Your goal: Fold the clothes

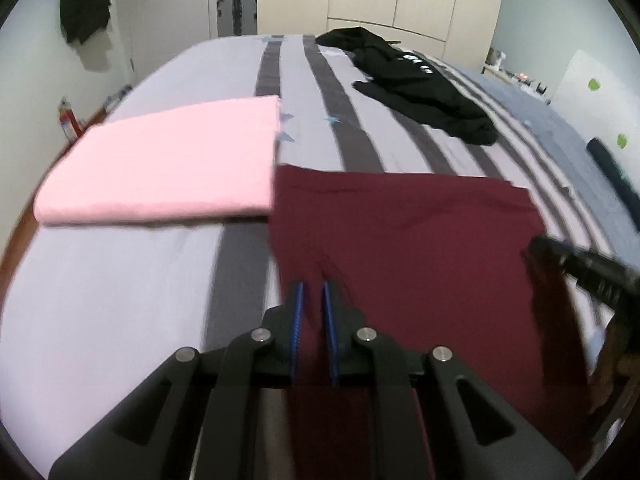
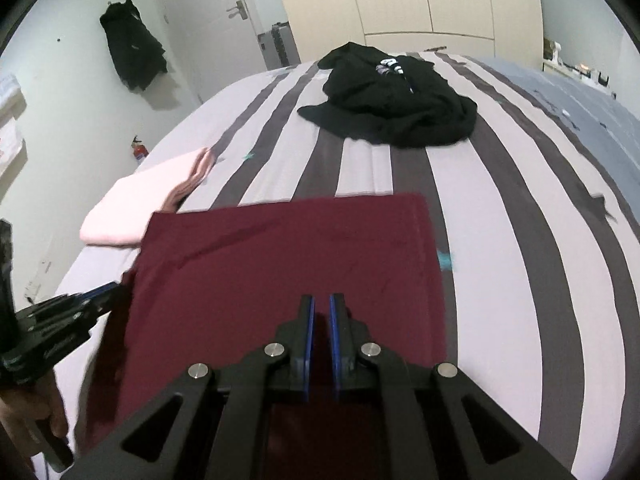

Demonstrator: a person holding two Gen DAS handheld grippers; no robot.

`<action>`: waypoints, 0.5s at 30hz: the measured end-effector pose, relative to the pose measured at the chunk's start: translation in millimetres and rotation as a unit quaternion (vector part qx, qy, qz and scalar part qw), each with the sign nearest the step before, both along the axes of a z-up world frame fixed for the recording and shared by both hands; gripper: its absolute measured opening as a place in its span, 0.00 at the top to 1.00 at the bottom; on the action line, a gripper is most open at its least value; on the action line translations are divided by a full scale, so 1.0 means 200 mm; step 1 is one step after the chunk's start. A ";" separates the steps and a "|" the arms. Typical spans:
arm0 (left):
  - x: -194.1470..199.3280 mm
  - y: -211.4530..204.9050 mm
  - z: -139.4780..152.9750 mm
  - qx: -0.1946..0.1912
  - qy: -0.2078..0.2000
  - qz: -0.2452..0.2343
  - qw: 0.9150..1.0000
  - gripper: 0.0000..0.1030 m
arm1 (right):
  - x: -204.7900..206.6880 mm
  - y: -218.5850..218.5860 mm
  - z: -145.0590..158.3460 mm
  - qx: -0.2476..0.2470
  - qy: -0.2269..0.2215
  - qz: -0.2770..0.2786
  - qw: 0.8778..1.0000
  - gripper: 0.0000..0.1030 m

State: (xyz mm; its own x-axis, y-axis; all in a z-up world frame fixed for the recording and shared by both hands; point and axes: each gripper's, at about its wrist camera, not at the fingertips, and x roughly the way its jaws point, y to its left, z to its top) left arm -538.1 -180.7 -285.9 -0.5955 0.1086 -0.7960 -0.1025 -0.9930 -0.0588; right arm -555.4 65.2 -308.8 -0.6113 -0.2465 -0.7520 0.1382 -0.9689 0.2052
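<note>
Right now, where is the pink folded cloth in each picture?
Left wrist view: the pink cloth lies at the left, its edge meeting the dark red cloth.
Right wrist view: the pink cloth sits at middle left, partly behind the dark red cloth.
Shared landmark: the black clothes pile farther back.

The right gripper (image 2: 322, 300) pinches the near edge of a maroon garment (image 2: 288, 256), its blue pads almost together with cloth between them. The left gripper (image 2: 116, 289) holds the same garment at its left corner. Just beyond, touching that corner, lies a folded pink garment (image 2: 148, 196). A crumpled black garment (image 2: 392, 100) (white lettering on it) sits farther up the striped bed (image 2: 520, 220).
</note>
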 end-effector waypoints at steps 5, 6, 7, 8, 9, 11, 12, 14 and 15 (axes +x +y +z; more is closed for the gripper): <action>-0.01 -0.01 -0.08 0.002 -0.011 0.011 1.000 0.84 | -0.14 0.04 -0.10 0.028 -0.006 -0.028 0.999 0.95; -0.01 -0.01 -0.08 0.006 -0.011 0.014 1.000 0.83 | -0.15 0.06 -0.12 0.020 -0.011 -0.032 0.999 0.98; -0.01 -0.02 -0.08 0.012 -0.011 0.020 1.000 0.80 | -0.16 0.09 -0.14 0.013 -0.015 -0.037 0.999 0.98; -0.01 -0.03 -0.08 0.015 -0.010 0.025 1.000 0.77 | -0.17 0.10 -0.15 0.008 -0.017 -0.039 0.999 0.99; 0.00 -0.05 -0.08 0.019 -0.011 0.030 0.999 0.74 | -0.17 0.11 -0.15 0.007 -0.015 -0.039 0.999 0.99; 0.00 -0.06 -0.05 0.030 -0.009 0.036 0.999 0.74 | -0.18 0.12 -0.13 0.002 -0.015 -0.038 0.999 0.99; 0.00 -0.07 -0.03 0.031 -0.006 0.037 0.999 0.74 | -0.18 0.12 -0.12 0.001 -0.013 -0.038 0.999 0.98; 0.02 -0.07 0.04 0.031 0.020 0.035 0.999 0.74 | -0.16 0.13 -0.07 0.003 0.003 -0.035 0.999 0.97; 0.02 -0.07 0.08 0.036 0.031 0.032 0.998 0.74 | -0.16 0.13 -0.04 0.003 0.011 -0.031 0.999 0.95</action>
